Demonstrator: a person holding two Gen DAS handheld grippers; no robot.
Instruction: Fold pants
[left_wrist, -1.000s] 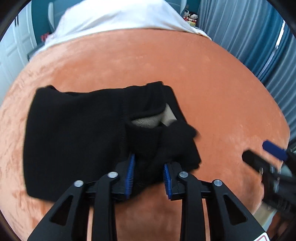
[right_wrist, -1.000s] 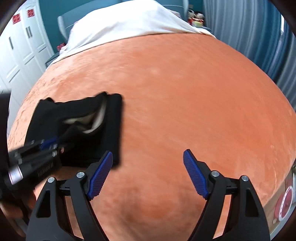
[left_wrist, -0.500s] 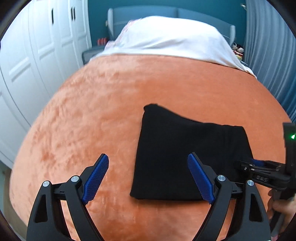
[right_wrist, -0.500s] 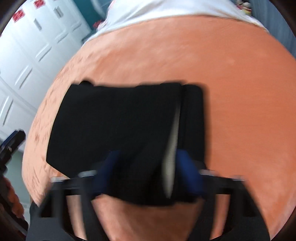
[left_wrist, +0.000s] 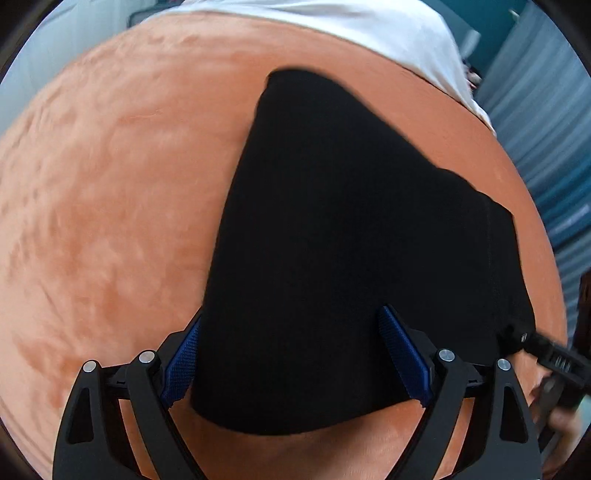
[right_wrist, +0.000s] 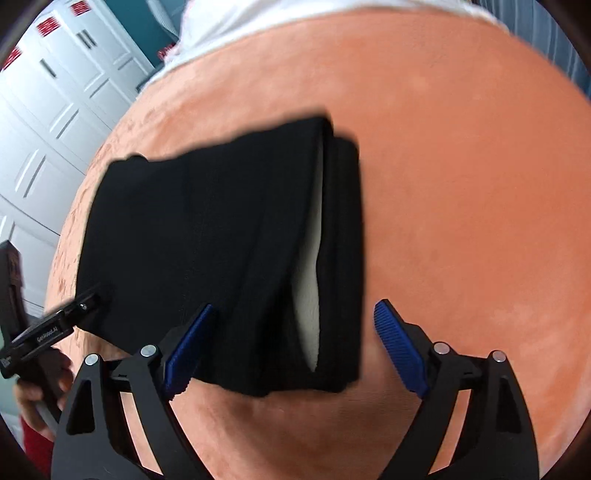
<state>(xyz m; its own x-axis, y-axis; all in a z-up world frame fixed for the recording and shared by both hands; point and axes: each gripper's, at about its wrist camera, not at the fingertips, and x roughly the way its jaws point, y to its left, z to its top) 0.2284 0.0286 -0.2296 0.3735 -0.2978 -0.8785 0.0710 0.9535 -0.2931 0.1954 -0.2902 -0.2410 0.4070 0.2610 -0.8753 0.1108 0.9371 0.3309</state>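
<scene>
One pair of black pants (right_wrist: 207, 236) lies folded flat on the orange blanket (right_wrist: 461, 184), pale lining showing. Both the left gripper (left_wrist: 295, 365) and right gripper (right_wrist: 291, 354) have just opened wide over it, gripping nothing.

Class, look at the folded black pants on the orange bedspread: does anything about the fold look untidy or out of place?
Yes. On the black pants, a pale inner lining gapes out along the right-hand folded edge, so the layers do not lie flush. Otherwise the bundle sits flat on the orange bedspread.

Black folded pants (left_wrist: 332, 229) lying flat on an orange blanket (left_wrist: 110, 184), left gripper (left_wrist: 291, 354) over their near edge, jaws just opened wide with blue pads clear of the cloth, right gripper (left_wrist: 546, 354) at the pants' right corner, white bedding (left_wrist: 351, 26) behind
</scene>
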